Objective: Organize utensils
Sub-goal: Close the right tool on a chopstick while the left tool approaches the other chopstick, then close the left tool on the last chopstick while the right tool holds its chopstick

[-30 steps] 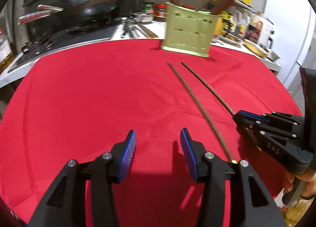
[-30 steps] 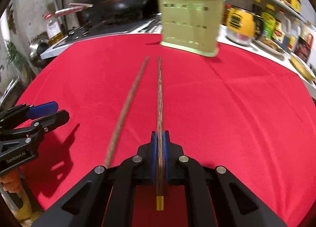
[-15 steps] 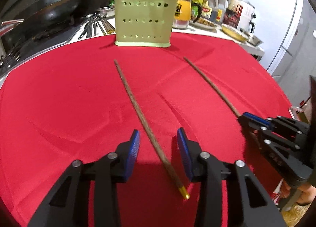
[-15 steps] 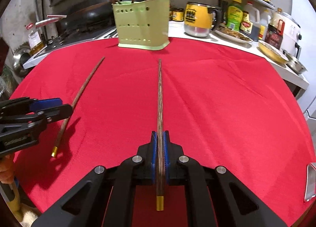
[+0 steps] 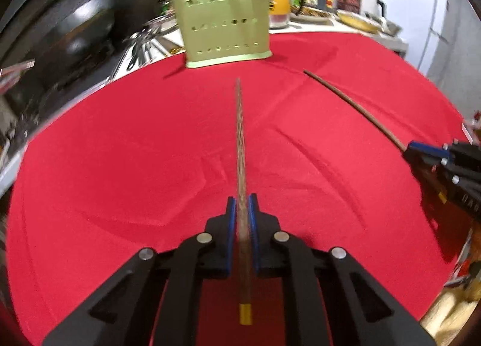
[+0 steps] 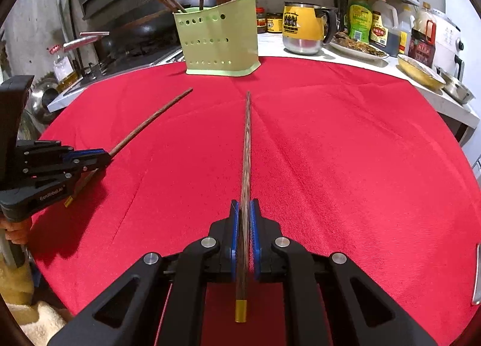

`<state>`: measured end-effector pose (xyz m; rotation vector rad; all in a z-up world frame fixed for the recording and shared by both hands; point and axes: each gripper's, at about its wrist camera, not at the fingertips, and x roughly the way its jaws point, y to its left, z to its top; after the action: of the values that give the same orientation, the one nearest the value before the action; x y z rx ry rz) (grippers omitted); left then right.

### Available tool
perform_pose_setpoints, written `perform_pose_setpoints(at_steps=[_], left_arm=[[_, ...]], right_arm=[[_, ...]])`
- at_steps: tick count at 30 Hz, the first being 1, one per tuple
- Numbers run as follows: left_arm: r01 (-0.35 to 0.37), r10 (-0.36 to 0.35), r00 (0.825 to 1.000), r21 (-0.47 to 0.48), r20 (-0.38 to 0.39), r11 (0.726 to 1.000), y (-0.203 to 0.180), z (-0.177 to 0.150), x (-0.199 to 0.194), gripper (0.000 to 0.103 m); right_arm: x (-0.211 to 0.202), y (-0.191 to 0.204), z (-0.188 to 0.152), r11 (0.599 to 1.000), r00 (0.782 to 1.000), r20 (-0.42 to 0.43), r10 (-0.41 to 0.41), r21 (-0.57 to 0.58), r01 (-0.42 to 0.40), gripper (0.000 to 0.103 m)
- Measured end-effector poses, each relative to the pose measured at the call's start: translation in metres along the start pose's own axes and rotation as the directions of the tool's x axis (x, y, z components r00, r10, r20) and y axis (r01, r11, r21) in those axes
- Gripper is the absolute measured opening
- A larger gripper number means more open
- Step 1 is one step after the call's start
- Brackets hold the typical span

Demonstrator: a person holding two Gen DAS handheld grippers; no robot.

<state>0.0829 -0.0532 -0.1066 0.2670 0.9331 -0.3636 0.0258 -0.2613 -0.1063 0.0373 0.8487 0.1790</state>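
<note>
A red cloth covers the table. One chopstick is pinched by the left gripper, whose jaws have just closed on it; another chopstick is clamped in the right gripper. A green holder stands at 12 o'clock.

"GenRobot.AI" printed on left gripper body.

Red cloth covers the table, creased in places. Far edge, white counter — yellow steel mug with a black handle, green squeeze bottle just right of it, dark sauce bottles beyond (labels unreadable). Oval plate of food near the mug; yellow dish and steel bowl far right. Far left — black wok, oil bottle.
</note>
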Motion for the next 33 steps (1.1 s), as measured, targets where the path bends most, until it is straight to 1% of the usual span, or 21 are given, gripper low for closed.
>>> perform_pose_setpoints(at_steps=[2, 3, 4, 5, 6, 9, 13, 15, 18, 20, 25, 28, 30, 31, 33], left_arm=[[0.023, -0.022, 0.999, -0.038, 0.023, 0.999, 0.003, -0.003, -0.007, 0.009], [0.028, -0.027, 0.999, -0.046, 0.03, 0.999, 0.004, -0.004, -0.009, 0.011], [0.033, -0.031, 0.999, -0.054, 0.042, 0.998, 0.004, -0.007, -0.013, 0.014], [0.033, -0.03, 0.998, -0.056, 0.047, 0.998, 0.004, -0.01, -0.015, 0.021], [0.027, -0.024, 0.998, -0.054, 0.054, 0.998, 0.003, -0.015, -0.018, 0.023], [0.01, -0.007, 0.998, -0.043, 0.062, 0.999, 0.002, -0.027, -0.024, 0.023], [-0.003, 0.008, 0.998, -0.065, 0.07, 0.998, 0.006, -0.04, -0.031, 0.024], [0.0, 0.005, 0.998, -0.067, 0.068, 0.998, 0.006, -0.045, -0.033, 0.025], [0.002, 0.001, 0.998, -0.061, 0.06, 0.998, 0.005, -0.053, -0.034, 0.026], [0.002, 0.002, 0.998, -0.053, 0.07, 0.999, 0.003, -0.057, -0.037, 0.028], [0.003, 0.0, 0.997, -0.036, 0.072, 0.999, -0.003, -0.06, -0.038, 0.029], [0.015, -0.013, 0.997, -0.029, 0.073, 0.999, -0.006, -0.06, -0.039, 0.029], [0.006, -0.004, 0.997, -0.028, 0.077, 1.0, -0.008, -0.06, -0.038, 0.029], [-0.008, 0.01, 0.997, -0.023, 0.078, 1.0, -0.009, -0.06, -0.038, 0.028], [-0.028, 0.028, 0.996, -0.007, 0.079, 1.0, -0.012, -0.06, -0.037, 0.022]], right_arm=[[-0.002, 0.002, -0.003, 1.0, 1.0, 0.005, 0.009, -0.006, -0.009, 0.019], [-0.004, 0.004, -0.005, 1.0, 1.0, 0.008, 0.013, -0.013, -0.013, 0.024], [-0.006, 0.006, -0.009, 1.0, 1.0, 0.01, 0.015, -0.025, -0.015, 0.026], [-0.008, 0.008, -0.012, 0.999, 1.0, 0.015, 0.013, -0.038, -0.012, 0.027], [-0.01, 0.01, -0.015, 0.999, 1.0, 0.018, 0.009, -0.049, -0.008, 0.027], [-0.017, 0.011, -0.025, 0.998, 0.999, 0.033, -0.001, -0.066, 0.003, 0.027], [-0.025, 0.008, -0.033, 0.999, 0.999, 0.041, -0.009, -0.034, 0.01, 0.027], [-0.03, 0.007, -0.038, 1.0, 0.999, 0.047, -0.014, -0.025, 0.015, 0.027], [-0.035, 0.01, -0.045, 0.998, 0.998, 0.055, -0.03, -0.046, 0.032, 0.027], [-0.039, 0.01, -0.049, 0.998, 0.998, 0.059, -0.029, -0.049, 0.032, 0.027], [-0.042, 0.008, -0.054, 0.999, 0.997, 0.071, -0.029, -0.04, 0.032, 0.026], [-0.043, 0.008, -0.055, 0.999, 0.997, 0.072, -0.028, -0.039, 0.031, 0.026], [-0.043, 0.008, -0.055, 0.999, 0.997, 0.072, -0.028, -0.038, 0.031, 0.026], [-0.043, 0.009, -0.055, 0.999, 0.997, 0.073, -0.029, -0.038, 0.031, 0.026], [-0.044, 0.009, -0.055, 0.999, 0.997, 0.075, -0.027, -0.042, 0.03, 0.026]])
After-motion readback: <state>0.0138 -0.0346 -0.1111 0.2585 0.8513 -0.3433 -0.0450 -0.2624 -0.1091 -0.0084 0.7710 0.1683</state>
